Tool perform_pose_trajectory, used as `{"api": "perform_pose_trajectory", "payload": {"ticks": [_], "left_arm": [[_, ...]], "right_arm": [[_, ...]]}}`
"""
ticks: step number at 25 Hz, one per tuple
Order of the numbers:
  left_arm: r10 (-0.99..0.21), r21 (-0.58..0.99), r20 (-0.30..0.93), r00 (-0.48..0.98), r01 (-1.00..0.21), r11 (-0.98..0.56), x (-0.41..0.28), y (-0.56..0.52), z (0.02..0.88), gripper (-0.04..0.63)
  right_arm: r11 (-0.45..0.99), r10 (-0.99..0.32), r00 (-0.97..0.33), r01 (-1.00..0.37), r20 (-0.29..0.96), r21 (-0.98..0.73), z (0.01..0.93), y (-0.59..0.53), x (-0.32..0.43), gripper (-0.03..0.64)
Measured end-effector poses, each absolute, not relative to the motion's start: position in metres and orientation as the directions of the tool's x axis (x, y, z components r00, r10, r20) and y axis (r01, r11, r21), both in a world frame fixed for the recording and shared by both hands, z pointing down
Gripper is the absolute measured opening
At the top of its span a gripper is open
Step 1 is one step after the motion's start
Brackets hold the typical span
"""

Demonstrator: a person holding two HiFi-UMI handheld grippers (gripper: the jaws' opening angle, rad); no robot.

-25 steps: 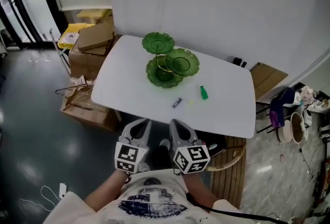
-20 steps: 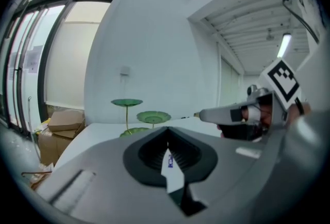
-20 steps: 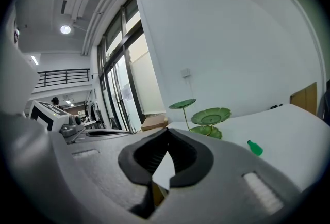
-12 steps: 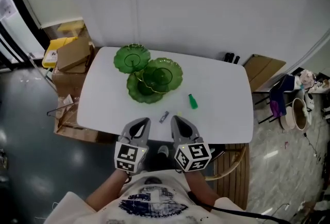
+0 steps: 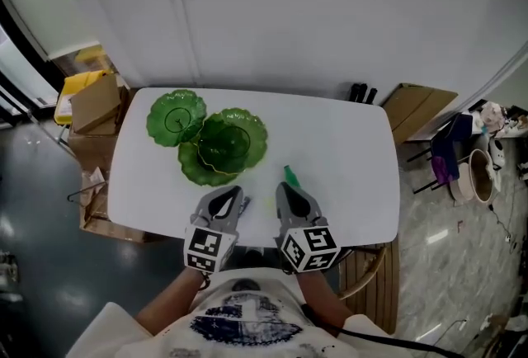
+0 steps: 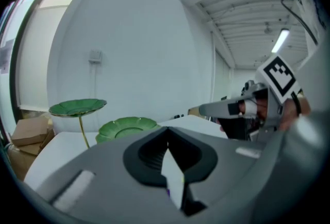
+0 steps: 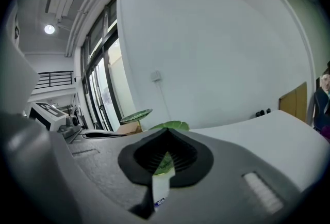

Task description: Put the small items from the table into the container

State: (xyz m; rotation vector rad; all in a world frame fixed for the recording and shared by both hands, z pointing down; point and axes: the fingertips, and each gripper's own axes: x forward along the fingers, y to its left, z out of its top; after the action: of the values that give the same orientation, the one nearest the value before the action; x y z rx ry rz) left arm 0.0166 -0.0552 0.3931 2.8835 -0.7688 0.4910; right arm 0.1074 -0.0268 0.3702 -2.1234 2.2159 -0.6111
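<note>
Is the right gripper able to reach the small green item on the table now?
Probably yes: the small green item lies on the white table just ahead of the right gripper, with nothing between them. Its jaws are shut and must open first.

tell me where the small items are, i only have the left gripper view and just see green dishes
Observer: In the head view a small green item lies on the white table, just ahead of the right gripper.
Operator: anything by my left one
Observer: A pale yellowish speck lies on the table between the two grippers, beside the left gripper.
Operator: is the right one holding something
Observer: No, the right gripper view shows its jaws shut and empty.
</note>
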Motion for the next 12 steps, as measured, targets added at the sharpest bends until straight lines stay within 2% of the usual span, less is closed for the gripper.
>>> {"api": "perform_pose_trajectory", "payload": {"ticks": [12], "left_arm": [[-0.431, 0.019, 0.354, 0.83, -0.467, -0.884, 0.08, -0.067, 0.403, -0.009]], "right_arm": [[-0.066, -0.957, -0.019, -0.958, 0.29, -0.28, 0.389, -0.032, 0.176, -0.002]]}}
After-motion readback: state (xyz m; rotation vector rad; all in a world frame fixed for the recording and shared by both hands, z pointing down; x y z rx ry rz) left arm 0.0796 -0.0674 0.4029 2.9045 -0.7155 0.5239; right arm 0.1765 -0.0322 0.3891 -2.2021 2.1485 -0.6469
